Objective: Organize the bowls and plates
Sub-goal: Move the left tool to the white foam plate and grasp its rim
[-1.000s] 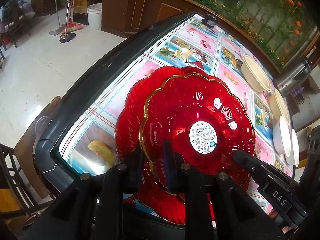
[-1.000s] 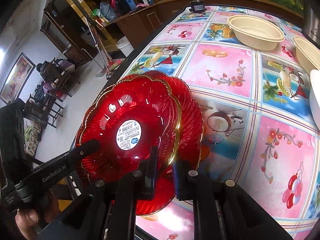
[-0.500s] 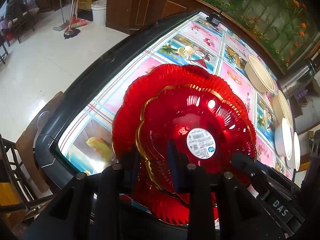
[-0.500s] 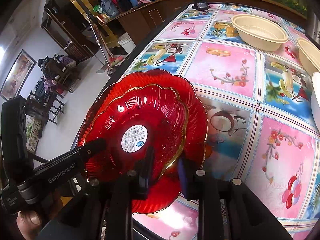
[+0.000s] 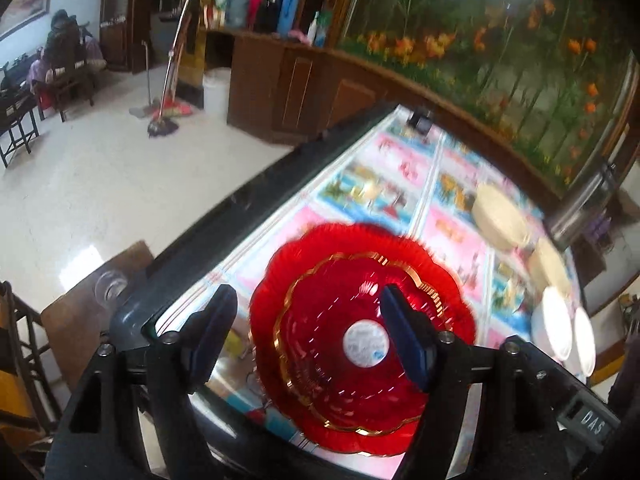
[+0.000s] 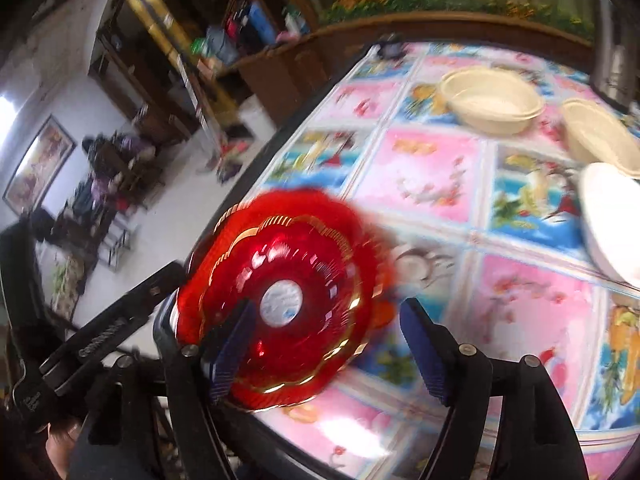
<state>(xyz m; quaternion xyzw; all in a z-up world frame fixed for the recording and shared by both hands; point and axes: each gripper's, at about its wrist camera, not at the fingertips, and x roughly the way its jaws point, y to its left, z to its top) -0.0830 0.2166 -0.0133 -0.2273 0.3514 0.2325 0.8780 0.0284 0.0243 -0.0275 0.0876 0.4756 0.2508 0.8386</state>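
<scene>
A red gold-rimmed plate [image 5: 352, 344] with a white round label lies stacked on a larger red plate [image 5: 304, 256] at the near corner of the table. The same stack shows in the right wrist view [image 6: 288, 288]. My left gripper [image 5: 306, 328] is open and empty, raised above the stack. My right gripper [image 6: 328, 340] is open and empty, also raised above the stack. Two cream bowls [image 6: 492, 102] [image 6: 600, 136] and a white bowl [image 6: 612, 220] stand farther along the table.
The table has a picture-tile cloth [image 6: 432, 168] and a dark rim [image 5: 256, 196]. Two white bowls [image 5: 554, 328] and a steel flask [image 5: 584, 204] stand at the right side. A wooden chair [image 5: 80, 312] stands off the left corner. A wooden counter [image 5: 304, 88] lies beyond.
Both grippers were shut on the gold-rimmed plate's edge. They have opened, let it go onto the larger red plate, and pulled up and back.
</scene>
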